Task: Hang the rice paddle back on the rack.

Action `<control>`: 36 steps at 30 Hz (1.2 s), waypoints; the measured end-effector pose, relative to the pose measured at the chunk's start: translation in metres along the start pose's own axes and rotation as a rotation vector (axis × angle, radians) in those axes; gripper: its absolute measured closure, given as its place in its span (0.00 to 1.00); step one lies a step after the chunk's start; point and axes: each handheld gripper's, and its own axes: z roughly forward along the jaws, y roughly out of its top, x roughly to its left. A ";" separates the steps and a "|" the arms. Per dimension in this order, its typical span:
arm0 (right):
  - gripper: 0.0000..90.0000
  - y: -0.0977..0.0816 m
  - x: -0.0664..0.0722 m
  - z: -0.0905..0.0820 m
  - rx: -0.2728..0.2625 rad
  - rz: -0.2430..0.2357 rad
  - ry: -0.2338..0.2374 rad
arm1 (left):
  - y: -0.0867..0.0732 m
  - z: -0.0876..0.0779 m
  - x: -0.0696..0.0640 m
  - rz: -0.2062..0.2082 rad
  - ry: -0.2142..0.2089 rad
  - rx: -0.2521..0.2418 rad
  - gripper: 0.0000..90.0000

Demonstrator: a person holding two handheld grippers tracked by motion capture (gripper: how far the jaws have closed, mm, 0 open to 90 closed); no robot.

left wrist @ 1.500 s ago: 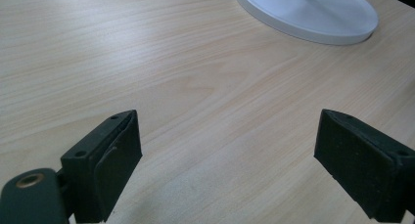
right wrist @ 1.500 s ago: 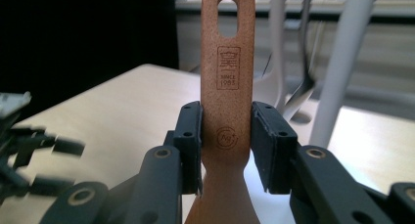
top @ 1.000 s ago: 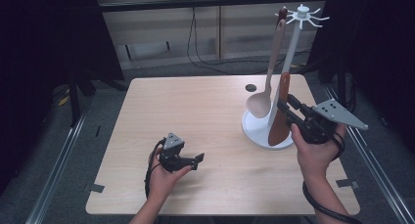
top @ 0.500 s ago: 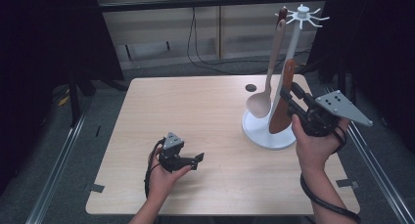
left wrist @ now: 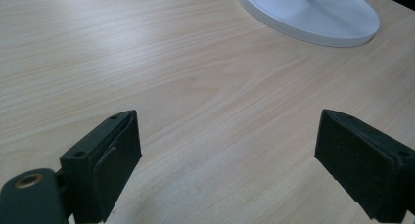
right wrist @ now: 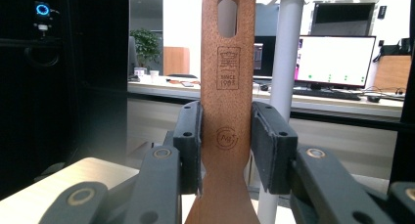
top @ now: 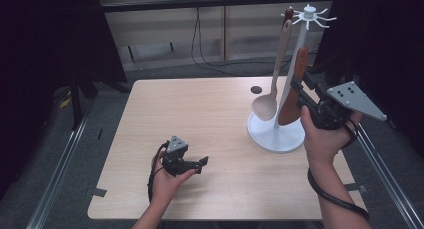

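Right gripper view: right gripper [right wrist: 226, 153] clamps the spatula [right wrist: 228, 87], long axis upright, hang-hole topmost, beside the rack [top: 299, 59] post. Left gripper [top: 186, 160] rests open, well apart.

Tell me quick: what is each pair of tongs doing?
Left tongs: open, empty, low over the table.
Right tongs: shut on the brown spatula.

Spatula [right wrist: 228, 111] blade below frame edge
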 end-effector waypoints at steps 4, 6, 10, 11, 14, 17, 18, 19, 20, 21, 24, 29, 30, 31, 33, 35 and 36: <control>0.74 0.004 0.000 0.003 -0.008 -0.005 -0.019 | 0.000 -0.001 0.000 0.001 -0.002 0.005 0.11; 0.74 0.006 0.000 0.004 -0.016 -0.017 -0.027 | 0.000 0.000 0.000 -0.003 -0.002 0.000 0.11; 0.74 0.011 0.000 0.006 -0.026 -0.020 -0.044 | -0.001 0.001 0.001 0.001 -0.001 0.012 0.11; 0.74 0.013 0.000 0.008 -0.032 -0.024 -0.051 | -0.001 0.001 0.000 0.002 -0.001 0.010 0.11; 0.74 0.016 0.000 0.009 -0.034 -0.028 -0.063 | -0.001 0.001 0.000 -0.005 -0.001 0.005 0.11; 0.74 0.020 -0.001 0.012 -0.044 -0.024 -0.077 | -0.001 0.001 0.001 -0.003 0.006 0.010 0.11; 0.74 0.020 -0.001 0.012 -0.044 -0.024 -0.077 | -0.001 0.001 0.001 -0.002 0.002 0.008 0.11; 0.74 0.021 -0.001 0.012 -0.047 -0.023 -0.082 | -0.001 0.001 0.001 -0.007 -0.002 0.006 0.11; 0.74 0.023 -0.001 0.012 -0.049 -0.024 -0.084 | -0.001 0.001 0.001 -0.008 0.001 0.006 0.11; 0.74 0.023 -0.001 0.013 -0.050 -0.027 -0.086 | -0.001 0.001 0.002 -0.005 -0.003 0.011 0.11; 0.74 0.026 -0.001 0.016 -0.041 -0.041 -0.096 | -0.001 0.001 0.001 -0.008 -0.002 0.007 0.11; 0.74 0.028 -0.002 0.022 -0.032 -0.055 -0.119 | -0.001 0.002 0.002 -0.003 0.001 0.016 0.11; 0.74 0.028 -0.002 0.023 -0.030 -0.057 -0.120 | -0.001 0.002 0.002 -0.002 0.000 0.017 0.11; 0.74 0.028 -0.003 0.025 -0.030 -0.054 -0.119 | -0.002 0.003 0.002 -0.004 -0.005 0.016 0.11; 0.74 0.029 -0.003 0.027 -0.026 -0.061 -0.132 | -0.002 0.003 0.003 0.002 -0.006 0.020 0.11; 0.74 0.029 -0.004 0.029 -0.025 -0.065 -0.138 | -0.001 0.003 0.003 0.012 -0.007 0.027 0.11; 0.74 0.029 -0.004 0.030 -0.025 -0.065 -0.137 | -0.001 0.003 0.003 0.012 -0.009 0.029 0.11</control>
